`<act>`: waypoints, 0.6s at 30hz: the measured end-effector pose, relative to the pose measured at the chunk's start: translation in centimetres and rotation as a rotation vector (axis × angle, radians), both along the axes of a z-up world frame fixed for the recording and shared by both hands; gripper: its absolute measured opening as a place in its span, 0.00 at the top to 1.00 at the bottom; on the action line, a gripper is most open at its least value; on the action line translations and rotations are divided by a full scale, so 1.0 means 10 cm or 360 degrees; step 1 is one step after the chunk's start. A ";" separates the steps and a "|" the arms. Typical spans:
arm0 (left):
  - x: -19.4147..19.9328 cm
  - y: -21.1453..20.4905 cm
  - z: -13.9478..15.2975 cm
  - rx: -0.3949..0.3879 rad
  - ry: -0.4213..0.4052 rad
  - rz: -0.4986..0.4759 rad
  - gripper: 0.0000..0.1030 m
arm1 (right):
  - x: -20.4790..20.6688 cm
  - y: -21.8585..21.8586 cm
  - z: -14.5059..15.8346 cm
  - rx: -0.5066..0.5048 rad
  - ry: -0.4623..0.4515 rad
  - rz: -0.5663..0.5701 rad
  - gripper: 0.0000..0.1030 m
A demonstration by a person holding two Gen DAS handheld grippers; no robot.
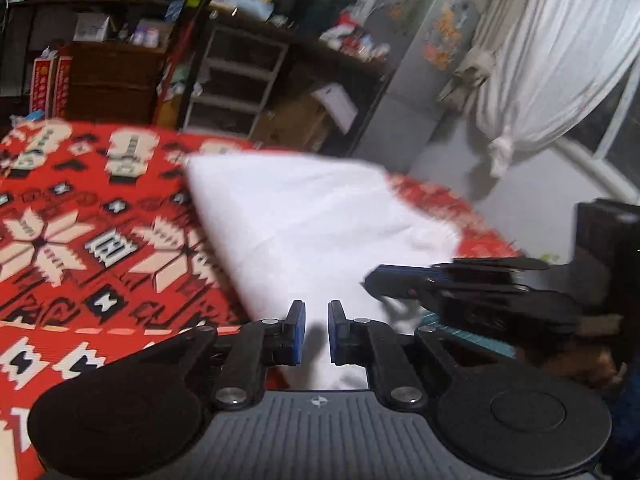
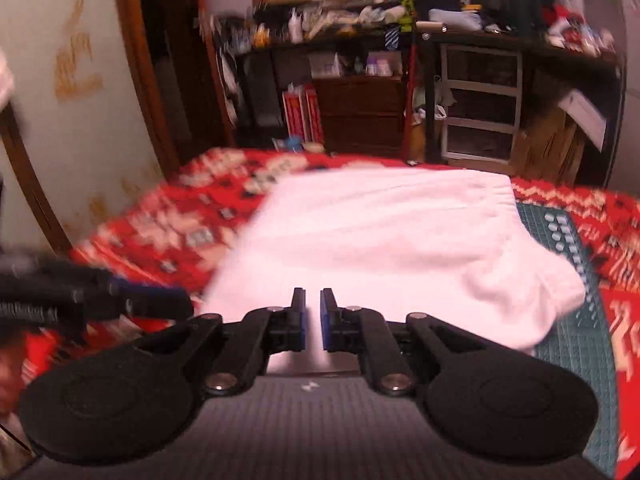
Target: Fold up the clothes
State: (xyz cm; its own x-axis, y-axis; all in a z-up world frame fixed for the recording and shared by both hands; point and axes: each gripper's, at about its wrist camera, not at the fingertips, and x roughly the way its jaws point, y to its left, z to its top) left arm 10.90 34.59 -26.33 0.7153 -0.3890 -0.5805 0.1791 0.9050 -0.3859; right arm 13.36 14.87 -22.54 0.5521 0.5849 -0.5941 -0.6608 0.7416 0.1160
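A white garment [image 1: 312, 216] lies spread on a red patterned blanket [image 1: 80, 240]. It also shows in the right wrist view [image 2: 380, 232], with one end bunched at the right [image 2: 532, 300]. My left gripper [image 1: 317, 330] is over the garment's near edge, jaws a narrow gap apart, with white cloth between the pads. My right gripper [image 2: 313, 320] stands the same way over the near edge, with cloth between its pads. The right gripper shows from the side in the left wrist view [image 1: 404, 280]; the left gripper shows at the left of the right wrist view [image 2: 140, 296].
A teal cutting mat [image 2: 568, 248] lies under the garment's right side on the blanket [image 2: 168, 236]. Cluttered dark shelves [image 2: 360, 60] and drawer units [image 1: 236, 80] stand beyond the bed. A grey fridge [image 1: 416, 64] and white curtain [image 1: 560, 52] are at the right.
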 end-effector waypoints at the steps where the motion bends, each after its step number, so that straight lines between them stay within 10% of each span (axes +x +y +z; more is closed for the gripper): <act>1: 0.02 -0.01 -0.07 -0.0005 0.0019 0.0003 0.90 | 0.01 0.04 -0.07 -0.0016 0.0021 0.0031 0.91; 11: -0.14 0.05 0.01 0.0025 0.0155 0.0004 0.88 | -0.01 -0.23 -0.25 0.0088 0.0205 0.0080 0.89; 15: -0.21 0.17 0.03 -0.0048 0.0153 0.0070 0.63 | -0.01 -0.55 -0.10 0.0279 0.0347 0.0048 0.73; 18: -0.15 0.20 -0.04 -0.0089 0.0188 0.0072 0.62 | -0.05 -0.63 -0.09 0.0385 0.0423 0.0062 0.73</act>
